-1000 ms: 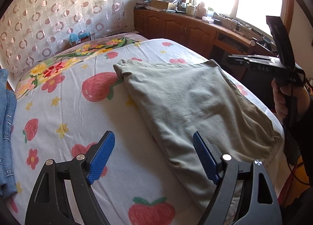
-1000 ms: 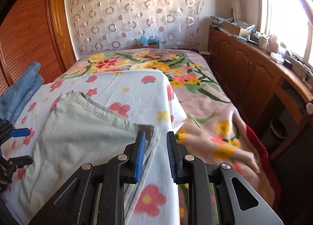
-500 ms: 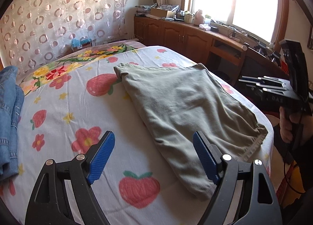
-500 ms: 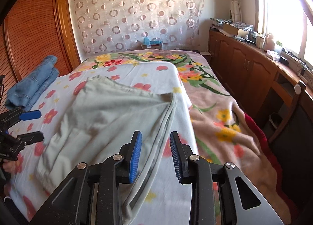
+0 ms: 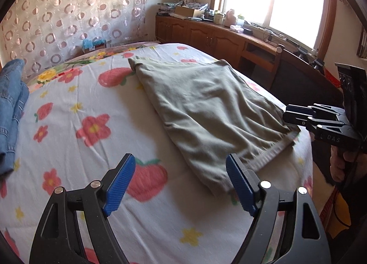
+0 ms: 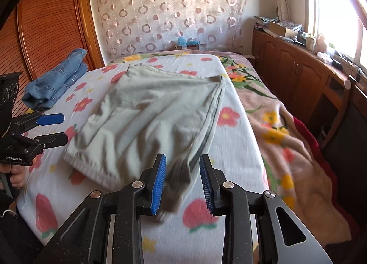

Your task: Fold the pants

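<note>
On the floral bed (image 5: 96, 197), khaki pants (image 5: 206, 112) lengthwise toward the curtain; both grippers' fingers spread, empty.

Home bedroom, bed (image 6: 240, 131), wardrobe (image 6: 45, 34), curtain (image 6: 172, 7)

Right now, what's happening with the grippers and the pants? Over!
Left gripper closing, holding nothing. Right gripper open, empty. Grey-green cotton pants lie folded on flowery bedsheet. Folded blue jeans off to the side, clear.

Folded jeans (image 6: 55, 83) on flowered sheet (image 5: 91, 126); wooden cabinets (image 6: 298, 76) under window (image 5: 275, 0).
</note>
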A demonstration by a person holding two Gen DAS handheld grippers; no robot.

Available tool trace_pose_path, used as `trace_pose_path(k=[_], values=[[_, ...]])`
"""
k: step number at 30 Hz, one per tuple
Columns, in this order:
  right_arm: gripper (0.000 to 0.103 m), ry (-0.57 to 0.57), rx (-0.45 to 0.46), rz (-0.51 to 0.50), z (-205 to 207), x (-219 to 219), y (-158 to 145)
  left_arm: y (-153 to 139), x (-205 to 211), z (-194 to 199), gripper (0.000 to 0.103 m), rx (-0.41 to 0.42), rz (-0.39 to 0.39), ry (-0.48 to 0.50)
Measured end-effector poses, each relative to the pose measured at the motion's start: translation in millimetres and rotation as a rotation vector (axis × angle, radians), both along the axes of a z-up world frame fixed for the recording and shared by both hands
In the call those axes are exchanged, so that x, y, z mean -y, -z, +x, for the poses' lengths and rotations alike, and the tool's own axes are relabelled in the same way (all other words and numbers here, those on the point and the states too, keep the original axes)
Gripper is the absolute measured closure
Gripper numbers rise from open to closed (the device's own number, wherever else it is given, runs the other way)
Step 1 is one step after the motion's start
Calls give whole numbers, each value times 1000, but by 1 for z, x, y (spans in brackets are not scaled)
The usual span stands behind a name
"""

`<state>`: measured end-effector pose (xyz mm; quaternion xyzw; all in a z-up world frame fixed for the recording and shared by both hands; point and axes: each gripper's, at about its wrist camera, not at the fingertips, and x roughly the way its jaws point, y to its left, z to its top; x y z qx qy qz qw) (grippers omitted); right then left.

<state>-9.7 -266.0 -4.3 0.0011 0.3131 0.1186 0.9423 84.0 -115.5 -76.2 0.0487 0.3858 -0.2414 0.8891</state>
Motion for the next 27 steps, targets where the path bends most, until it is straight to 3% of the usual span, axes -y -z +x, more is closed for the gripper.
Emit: trace_pose_path(k=[5, 12, 17, 27], values=[[72, 13, -15, 30, -5, 5, 0, 5, 6, -7, 43, -28, -10, 40], [72, -4, -43, 35, -9, 1, 5, 16, 15, -17, 56, -61, -26, 83], [72, -8, -54, 42, -8, -1, 8, 14, 15, -19, 85, -77, -66, 107], [72, -5, -49, 43, -17, -4, 8, 5, 7, -22, 87, -53, -88, 96]])
